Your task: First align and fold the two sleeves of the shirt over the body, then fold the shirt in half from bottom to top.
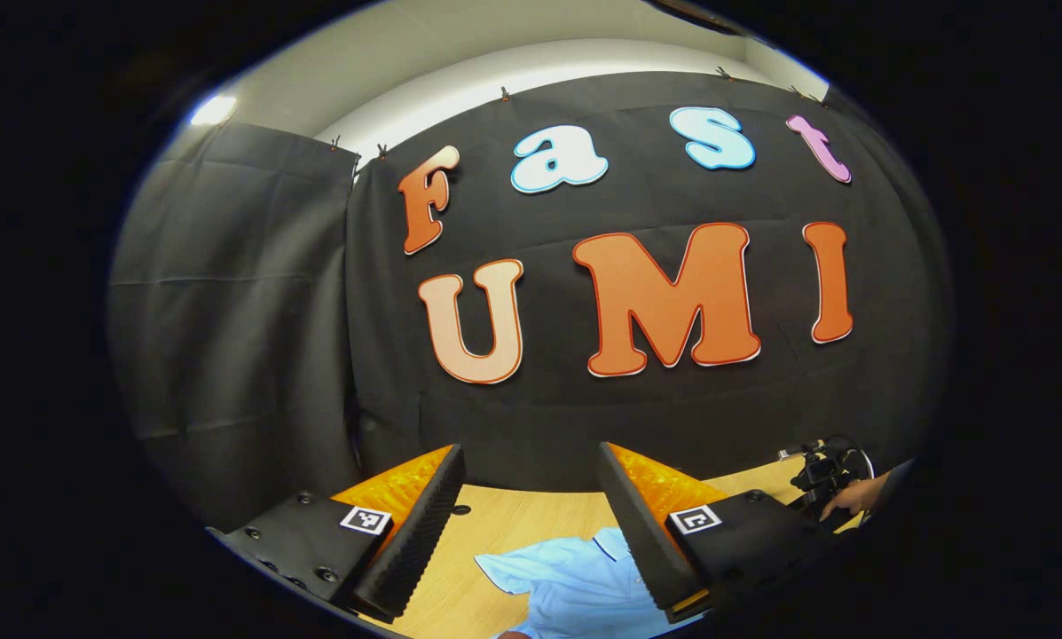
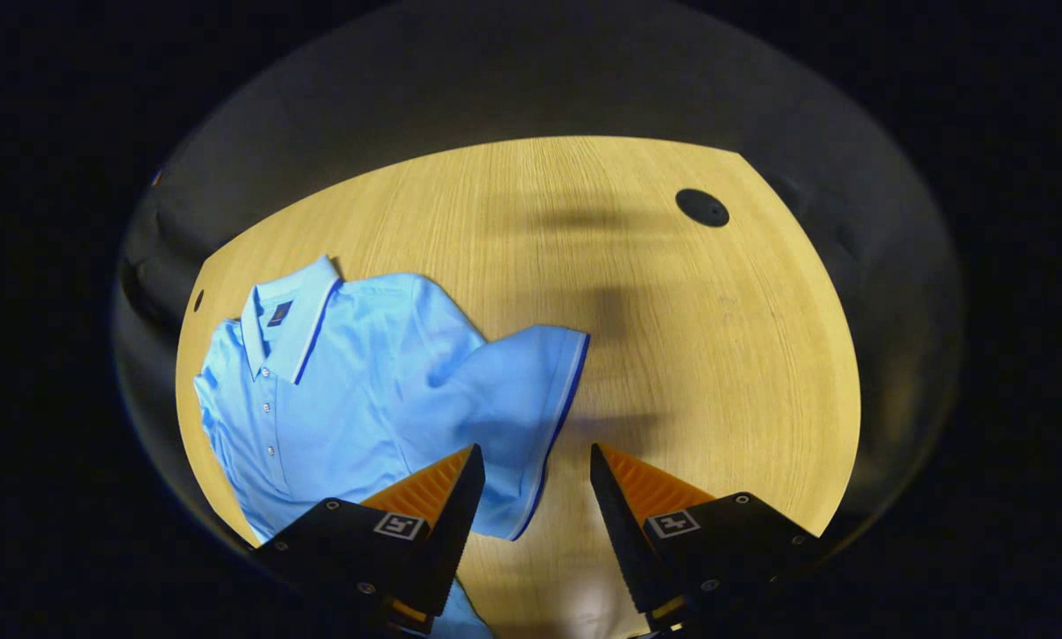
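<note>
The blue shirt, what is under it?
The shirt lies flat on the wooden table, which shows bare all around it. Whatever table surface sits beneath the cloth is covered, and the right gripper hides the shirt's lower part.

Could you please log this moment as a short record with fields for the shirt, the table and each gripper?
shirt: light blue polo shirt lying flat, buttons up, collar toward the far left
sleeve: one sleeve spread out sideways, not yet folded
table: wooden table with a dark round hole
left gripper: left gripper open, raised, aimed at the booth wall
right gripper: right gripper open above the sleeve's edge
</note>
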